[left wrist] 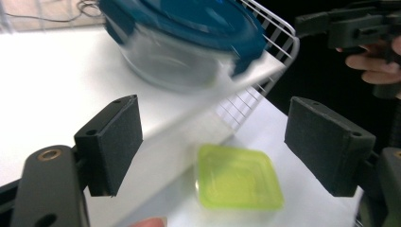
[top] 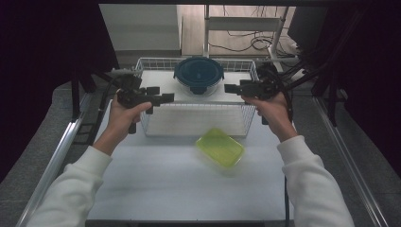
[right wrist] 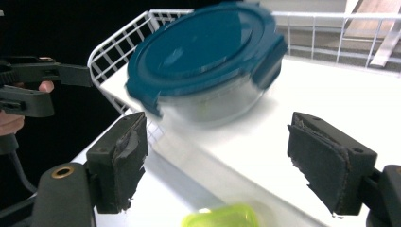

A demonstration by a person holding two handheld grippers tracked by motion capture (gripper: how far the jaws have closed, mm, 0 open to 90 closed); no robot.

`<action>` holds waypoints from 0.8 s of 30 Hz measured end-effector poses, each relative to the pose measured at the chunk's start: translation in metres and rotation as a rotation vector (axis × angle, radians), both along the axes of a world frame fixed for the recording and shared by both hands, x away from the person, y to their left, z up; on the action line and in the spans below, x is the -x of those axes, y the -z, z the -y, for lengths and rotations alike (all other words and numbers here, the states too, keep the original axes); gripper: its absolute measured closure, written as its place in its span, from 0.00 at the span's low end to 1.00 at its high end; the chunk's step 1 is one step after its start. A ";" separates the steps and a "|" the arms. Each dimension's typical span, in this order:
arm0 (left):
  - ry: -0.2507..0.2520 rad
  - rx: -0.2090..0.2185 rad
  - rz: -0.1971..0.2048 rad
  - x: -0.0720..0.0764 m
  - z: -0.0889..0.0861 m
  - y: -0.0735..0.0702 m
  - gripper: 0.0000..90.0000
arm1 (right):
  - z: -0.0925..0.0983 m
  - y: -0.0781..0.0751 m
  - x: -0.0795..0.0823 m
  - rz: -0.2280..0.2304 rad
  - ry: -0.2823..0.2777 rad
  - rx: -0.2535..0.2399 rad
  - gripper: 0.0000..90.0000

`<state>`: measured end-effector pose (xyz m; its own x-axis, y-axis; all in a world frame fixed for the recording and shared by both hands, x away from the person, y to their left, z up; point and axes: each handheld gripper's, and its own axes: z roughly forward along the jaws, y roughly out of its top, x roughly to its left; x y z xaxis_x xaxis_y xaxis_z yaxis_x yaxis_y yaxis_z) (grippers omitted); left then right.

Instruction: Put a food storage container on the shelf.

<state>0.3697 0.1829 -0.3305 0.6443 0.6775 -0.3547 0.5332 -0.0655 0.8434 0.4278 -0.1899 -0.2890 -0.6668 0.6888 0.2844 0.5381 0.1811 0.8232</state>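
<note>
The round glass container point(top: 198, 75) with its dark blue clip-on lid sits inside the white wire basket point(top: 150, 126), on the raised white shelf near the basket's back edge, roughly midway along it. A flat green container point(top: 220, 147) lies on the tabletop point(top: 156, 184) just outside the basket's front edge, toward its right corner.

The left gripper point(top: 166, 98) hangs over the basket's left side and the right gripper point(top: 230, 88) over its right side, both pointing inward toward the round container but apart from it. In each gripper view the jaws stand wide with nothing between the pads.

Judging by this, the round container counts as placed in the basket, or else it is about to be gripped from both sides; the pictures do not settle which. The green container is not in the basket, so handling it looks like the part left to do.
</note>
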 end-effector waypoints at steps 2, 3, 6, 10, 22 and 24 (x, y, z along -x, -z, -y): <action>0.005 -0.019 0.007 0.011 0.001 0.007 0.21 | 0.004 0.006 0.011 0.020 -0.009 -0.004 0.24; 0.006 -0.033 0.016 0.017 0.001 0.011 0.21 | 0.007 0.009 0.016 0.028 -0.014 -0.007 0.24; 0.015 -0.059 0.021 0.032 0.002 0.023 0.22 | 0.015 0.018 0.032 0.051 -0.027 -0.021 0.25; 0.035 -0.078 0.021 0.047 0.008 0.037 0.22 | 0.024 0.030 0.050 0.076 -0.044 -0.035 0.27; 0.050 -0.108 -0.001 0.091 0.008 0.076 0.22 | 0.031 0.090 0.093 0.024 -0.086 0.019 0.31; 0.049 -0.112 -0.007 0.097 0.007 0.083 0.22 | 0.032 0.099 0.100 0.011 -0.088 0.034 0.31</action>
<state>0.2731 0.1764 -0.4135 0.6757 0.6806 -0.2832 0.5325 -0.1851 0.8259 0.3278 -0.2223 -0.3883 -0.7284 0.6361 0.2545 0.5099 0.2552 0.8215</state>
